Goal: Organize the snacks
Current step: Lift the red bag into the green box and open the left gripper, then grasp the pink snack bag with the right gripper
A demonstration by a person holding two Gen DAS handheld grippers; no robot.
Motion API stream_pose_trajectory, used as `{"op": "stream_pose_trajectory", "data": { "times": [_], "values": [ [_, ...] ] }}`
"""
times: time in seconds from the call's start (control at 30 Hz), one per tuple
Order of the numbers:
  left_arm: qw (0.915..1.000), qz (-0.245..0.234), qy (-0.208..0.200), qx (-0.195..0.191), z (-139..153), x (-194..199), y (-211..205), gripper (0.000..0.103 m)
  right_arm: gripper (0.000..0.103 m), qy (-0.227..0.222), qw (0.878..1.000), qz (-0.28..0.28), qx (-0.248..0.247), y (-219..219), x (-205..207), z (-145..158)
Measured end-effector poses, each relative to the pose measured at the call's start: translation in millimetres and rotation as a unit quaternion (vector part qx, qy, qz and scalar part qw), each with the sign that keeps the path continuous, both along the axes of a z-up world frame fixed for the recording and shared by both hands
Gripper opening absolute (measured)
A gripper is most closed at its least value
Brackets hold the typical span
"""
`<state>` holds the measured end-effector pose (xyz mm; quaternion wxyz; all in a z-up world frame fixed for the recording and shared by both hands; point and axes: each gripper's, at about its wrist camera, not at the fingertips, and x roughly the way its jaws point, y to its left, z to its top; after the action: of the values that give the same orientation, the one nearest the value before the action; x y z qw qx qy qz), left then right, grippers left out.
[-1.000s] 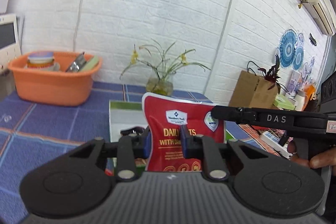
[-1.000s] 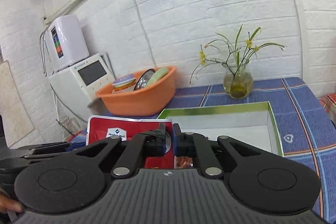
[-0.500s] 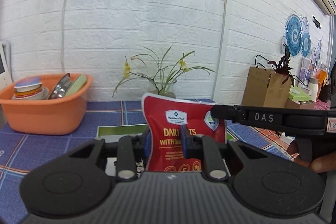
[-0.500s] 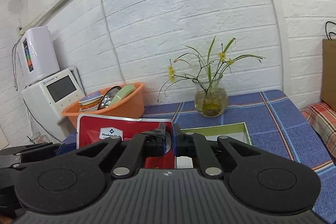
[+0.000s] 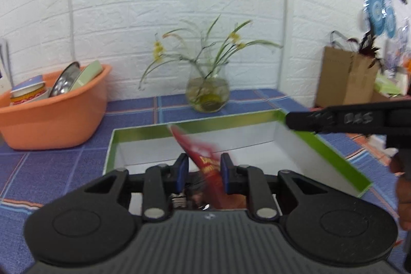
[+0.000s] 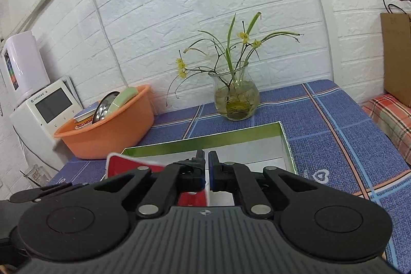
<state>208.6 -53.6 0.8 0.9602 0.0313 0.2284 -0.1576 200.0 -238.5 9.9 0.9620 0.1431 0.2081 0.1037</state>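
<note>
Snack pouch (image 5: 205,163), red and motion-blurred, sits at lower centre of the left wrist view, tilted with its top corner leaning to the upper left. We can make out only broken yellow lettering on it; no word reads cleanly. It passes between the blue pads (image 5: 183,171) of our left gripper (image 5: 204,172), whose jaws stand apart with a gap on the pouch's left side, so we cannot tell whether they grip it. Behind it lies the green-rimmed white box (image 5: 331,153). At right, our right gripper (image 5: 303,121) reaches in, with "DAS" written on its arm. An orange basin (image 5: 56,120) of dishes sits at left and a glass vase (image 5: 207,94) at centre.

In the right wrist view, the pouch (image 6: 128,166) shows at lower left of centre, over the box's (image 6: 286,145) near left corner. Our right gripper (image 6: 206,168) has its jaws nearly together, pinching the pouch's right edge. A white appliance (image 6: 48,109) at left reads roughly "VIMOO", too small to confirm. The basin (image 6: 110,130) and vase (image 6: 236,99) stand behind.
</note>
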Motion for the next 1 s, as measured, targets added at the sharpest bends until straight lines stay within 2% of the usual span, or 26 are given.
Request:
{"op": "stream_pose_trajectory", "data": {
  "times": [0.03,0.07,0.1,0.17,0.2,0.27,0.33,0.4,0.47,0.53,0.63,0.67,0.7,0.87,1.0],
  "values": [
    [0.9999,0.008,0.003,-0.006,-2.3,2.6,4.4,0.025,0.011,-0.005,1.0,0.001,0.0,0.5,0.4,-0.3],
    [0.9998,0.018,0.0,-0.009,-2.8,2.7,8.9,0.047,0.023,-0.012,1.0,0.003,0.0,-0.1,-0.7,-0.3],
    [0.9996,0.024,-0.009,-0.008,-2.0,0.3,12.8,0.064,0.029,-0.022,1.0,0.001,0.003,-2.0,-3.8,0.1],
    [0.9985,0.039,-0.04,0.0,2.1,-8.1,20.4,0.063,0.046,-0.039,0.999,-0.005,0.012,-8.1,-10.7,2.8],
    [0.998,0.041,-0.046,0.007,6.8,-10.8,24.8,0.065,0.05,-0.044,0.999,-0.003,0.02,-12.4,-15.1,5.1],
    [0.998,0.043,-0.044,0.011,14.9,-18.3,37.4,0.065,0.072,-0.048,0.998,0.006,0.031,-20.9,-26.1,9.8],
    [0.9978,0.048,-0.044,0.006,22.7,-31.7,55.2,0.068,0.079,-0.051,0.998,0.008,0.039,-30.3,-44.3,14.5],
    [0.9969,0.057,-0.053,-0.008,28.1,-53.1,76.6,0.07,0.081,-0.058,0.997,0.007,0.044,-38.8,-68.7,16.6],
    [0.996,0.063,-0.061,-0.017,29.8,-79.0,95.5,0.073,0.099,-0.061,0.997,0.013,0.049,-44.6,-92.5,15.2],
    [0.9956,0.068,-0.063,-0.015,28.2,-104.7,107.3,0.075,0.1,-0.06,0.996,0.022,0.055,-47.9,-115.0,10.7],
    [0.9952,0.07,-0.067,-0.012,16.3,-142.8,117.8,0.085,0.101,-0.051,0.996,0.031,0.064,-48.1,-141.1,1.2],
    [0.9953,0.07,-0.065,-0.014,10.3,-153.7,120.6,0.096,0.103,-0.047,0.996,0.034,0.069,-47.8,-148.1,-2.4],
    [0.9955,0.07,-0.061,-0.015,4.6,-163.6,122.1,0.102,0.103,-0.041,0.996,0.035,0.074,-47.2,-154.3,-6.2],
    [0.9978,0.049,-0.046,-0.002,-15.1,-195.8,120.4,0.102,0.103,0.001,0.995,0.044,0.086,-38.8,-172.7,-20.0],
    [0.9992,0.037,-0.008,-0.012,-25.0,-204.4,120.2,0.102,0.103,0.018,0.989,0.102,0.107,-19.9,-172.4,-20.2]
  ]
}}
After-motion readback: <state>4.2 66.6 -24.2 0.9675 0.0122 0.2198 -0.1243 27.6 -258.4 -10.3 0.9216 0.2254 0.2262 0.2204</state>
